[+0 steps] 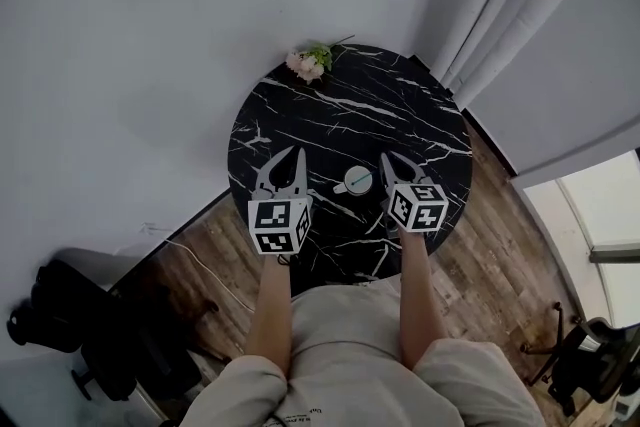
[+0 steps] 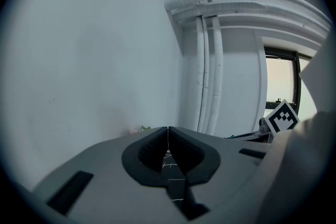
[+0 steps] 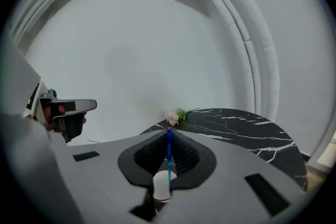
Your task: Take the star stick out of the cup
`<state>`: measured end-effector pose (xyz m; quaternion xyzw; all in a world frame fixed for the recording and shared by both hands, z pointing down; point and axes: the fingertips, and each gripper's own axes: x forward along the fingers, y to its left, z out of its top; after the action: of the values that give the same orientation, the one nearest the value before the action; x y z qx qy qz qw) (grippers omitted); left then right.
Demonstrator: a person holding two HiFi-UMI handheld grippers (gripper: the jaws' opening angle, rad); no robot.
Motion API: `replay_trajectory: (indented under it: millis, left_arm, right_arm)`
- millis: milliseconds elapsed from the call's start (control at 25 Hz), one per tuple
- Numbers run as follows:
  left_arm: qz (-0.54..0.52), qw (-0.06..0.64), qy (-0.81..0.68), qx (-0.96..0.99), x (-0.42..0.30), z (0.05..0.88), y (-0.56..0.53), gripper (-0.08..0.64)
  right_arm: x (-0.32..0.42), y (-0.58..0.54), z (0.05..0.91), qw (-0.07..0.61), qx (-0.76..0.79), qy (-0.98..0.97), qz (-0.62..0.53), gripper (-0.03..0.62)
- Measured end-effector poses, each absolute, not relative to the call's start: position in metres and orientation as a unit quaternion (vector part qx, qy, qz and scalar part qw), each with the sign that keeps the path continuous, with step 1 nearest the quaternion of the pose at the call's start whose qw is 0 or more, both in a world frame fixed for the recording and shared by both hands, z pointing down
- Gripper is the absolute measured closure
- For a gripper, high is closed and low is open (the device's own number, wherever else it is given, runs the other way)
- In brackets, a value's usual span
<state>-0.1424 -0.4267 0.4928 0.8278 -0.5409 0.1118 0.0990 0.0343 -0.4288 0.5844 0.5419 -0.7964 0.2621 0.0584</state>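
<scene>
Right gripper [image 3: 169, 135] clenched on blue star stick [image 3: 168, 157]; star itself not discernible; stick's lower end reaches white cup [image 3: 161, 187] on marble table [image 3: 247, 128], whether inside unclear; left gripper [image 2: 168, 131] closed, empty.

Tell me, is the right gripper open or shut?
Shut: the right gripper has its jaws pressed on the stick.
</scene>
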Motion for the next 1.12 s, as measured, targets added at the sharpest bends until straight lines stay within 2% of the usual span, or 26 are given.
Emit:
replay_trajectory:
  millis: [600, 1120]
  left_arm:
    - [0.089, 0.100, -0.599, 0.790, -0.190, 0.477, -0.390, 0.537]
    - [0.088, 0.089, -0.606, 0.786, -0.182, 0.471, -0.375, 0.537]
  right_arm:
    - [0.013, -0.421, 0.566, 0.068, 0.527, -0.817, 0.224, 0.549]
    - [0.016, -0.411, 0.544, 0.057, 0.510, -0.831, 0.213, 0.549]
